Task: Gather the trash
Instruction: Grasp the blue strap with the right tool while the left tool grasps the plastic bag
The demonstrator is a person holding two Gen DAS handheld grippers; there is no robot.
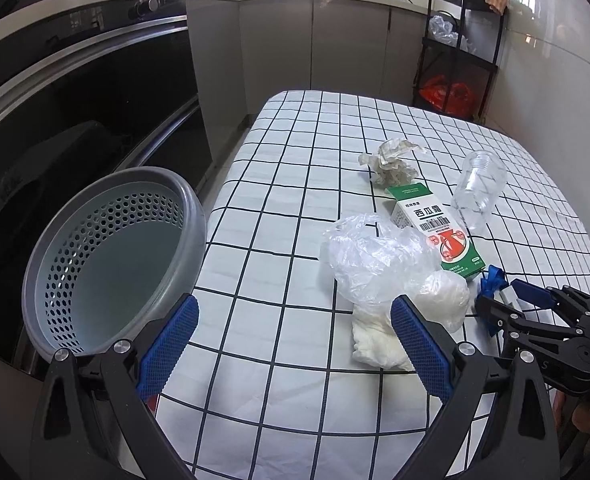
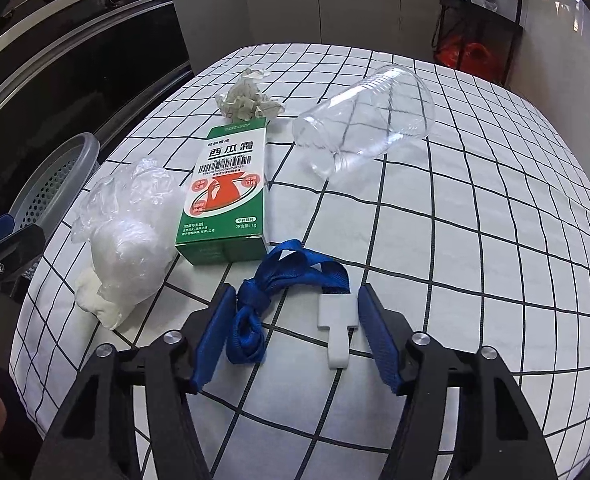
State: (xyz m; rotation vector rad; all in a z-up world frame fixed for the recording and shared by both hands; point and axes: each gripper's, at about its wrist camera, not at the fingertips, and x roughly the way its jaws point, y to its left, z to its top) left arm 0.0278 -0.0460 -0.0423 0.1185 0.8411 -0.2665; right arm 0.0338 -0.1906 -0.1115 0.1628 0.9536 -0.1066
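Observation:
On the checked tablecloth lie a crumpled clear plastic bag with white tissue (image 1: 391, 276) (image 2: 127, 236), a green and white carton (image 1: 439, 228) (image 2: 227, 192), a crumpled paper ball (image 1: 391, 160) (image 2: 247, 100), a clear plastic bottle on its side (image 1: 479, 188) (image 2: 363, 124) and a blue strap with a white clip (image 2: 291, 304) (image 1: 491, 284). My left gripper (image 1: 295, 340) is open, just short of the bag. My right gripper (image 2: 295, 340) is open, its fingers either side of the strap and clip; it also shows in the left wrist view (image 1: 535, 312).
A grey perforated bin (image 1: 111, 256) (image 2: 51, 188) stands off the table's left edge. Dark oven fronts (image 1: 75, 92) lie to the left, cabinets behind. A black shelf rack with bags (image 1: 459, 48) stands at the far right. The table edge (image 1: 223, 184) runs beside the bin.

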